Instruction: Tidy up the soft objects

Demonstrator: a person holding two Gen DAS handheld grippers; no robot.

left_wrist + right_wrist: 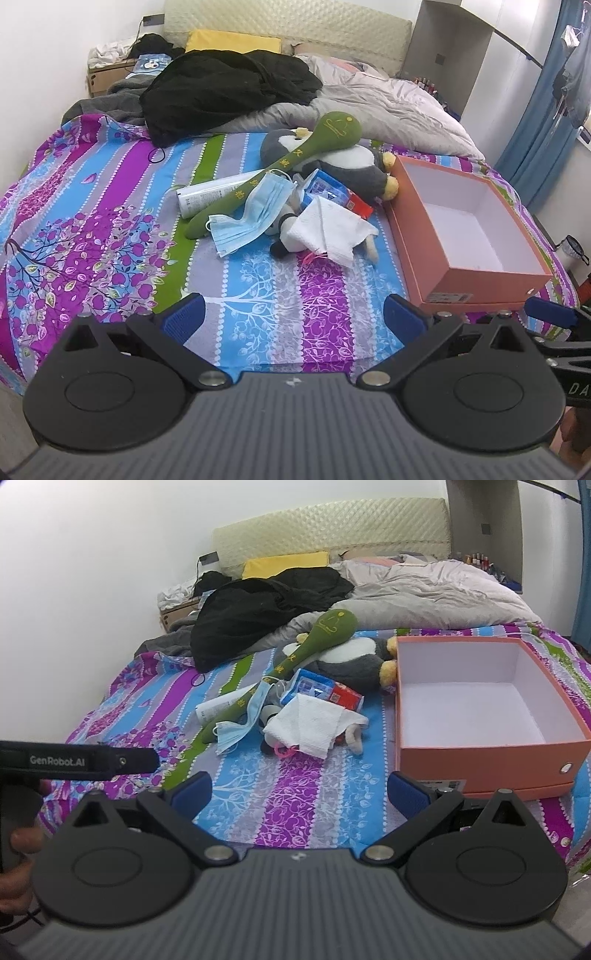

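Observation:
A pile lies mid-bed on the striped sheet: a grey-and-white penguin plush (354, 162) (354, 657), a long green plush mallet (295, 158) (306, 650) across it, a blue face mask (247, 218) (240, 723), a white tissue (328, 225) (314, 723) over a small dark plush (280, 247), a blue-and-red packet (328, 188) (321, 692) and a white tube (210, 192) (218, 705). An orange box (417, 254) (480, 771), open with a bare white inside, sits to the right. My left gripper (293, 321) and right gripper (299, 794) both hover open near the bed's front edge, holding nothing.
A black garment (229, 88) (266, 605), grey duvet (388, 107) (443, 594) and yellow pillow (232, 40) fill the bed's far half. A cardboard box (107, 74) stands at the far left by the wall. Blue curtains (535, 122) hang on the right. A person's hand (18, 849) holds the other gripper's handle.

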